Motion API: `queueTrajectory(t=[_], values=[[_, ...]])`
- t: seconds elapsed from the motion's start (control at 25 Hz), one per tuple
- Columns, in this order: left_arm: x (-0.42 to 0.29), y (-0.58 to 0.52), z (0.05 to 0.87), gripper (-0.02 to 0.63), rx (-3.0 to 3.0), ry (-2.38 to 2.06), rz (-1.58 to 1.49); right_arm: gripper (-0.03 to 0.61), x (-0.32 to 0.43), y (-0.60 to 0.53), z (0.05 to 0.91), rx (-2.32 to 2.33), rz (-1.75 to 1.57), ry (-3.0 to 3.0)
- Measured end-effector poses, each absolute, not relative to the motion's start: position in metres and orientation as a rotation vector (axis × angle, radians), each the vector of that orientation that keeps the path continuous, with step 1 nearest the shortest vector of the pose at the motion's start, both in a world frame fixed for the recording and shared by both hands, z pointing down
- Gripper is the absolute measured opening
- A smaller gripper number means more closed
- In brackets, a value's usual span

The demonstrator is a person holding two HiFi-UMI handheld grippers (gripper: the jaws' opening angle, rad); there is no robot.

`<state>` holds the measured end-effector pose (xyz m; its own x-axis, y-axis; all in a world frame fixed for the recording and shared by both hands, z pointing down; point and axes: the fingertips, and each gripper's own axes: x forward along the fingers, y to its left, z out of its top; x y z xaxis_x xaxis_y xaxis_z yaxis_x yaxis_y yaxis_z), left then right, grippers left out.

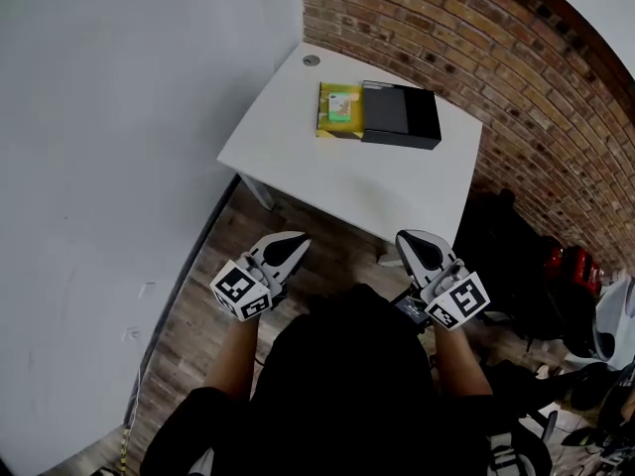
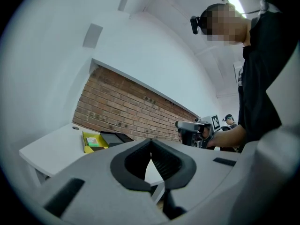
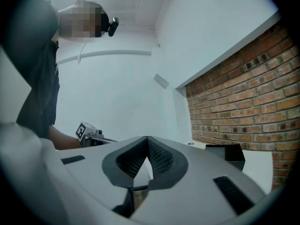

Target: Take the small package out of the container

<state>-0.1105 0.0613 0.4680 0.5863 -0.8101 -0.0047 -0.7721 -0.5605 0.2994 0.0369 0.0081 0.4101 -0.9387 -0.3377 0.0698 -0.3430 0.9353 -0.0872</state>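
A yellow open container (image 1: 323, 119) sticks out of a black box sleeve (image 1: 401, 114) at the far side of a white table (image 1: 327, 181). Inside it lies the small green package (image 1: 340, 104). In the left gripper view the container (image 2: 87, 146) and the package (image 2: 93, 142) show far off, beyond the jaws. My left gripper (image 1: 288, 249) and right gripper (image 1: 417, 249) hang close to my body over the floor, well short of the table. Both are shut with nothing between the jaws. The tips meet in each gripper view (image 2: 151, 150) (image 3: 147, 149).
The table stands in a corner between a white wall (image 1: 119, 117) and a brick wall (image 1: 516, 58). A round grommet (image 1: 312, 60) sits at its far corner. Dark bags and gear (image 1: 516, 256) lie on the wooden floor at the right.
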Motion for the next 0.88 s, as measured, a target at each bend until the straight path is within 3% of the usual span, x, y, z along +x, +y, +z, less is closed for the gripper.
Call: queueTrajectory(t=[0.88], values=[[-0.14,-0.166,0.471,0.017,2.517,-1.255,0.031,0.006,0.002,-0.196,0.403,0.554,0.107,-3.06]])
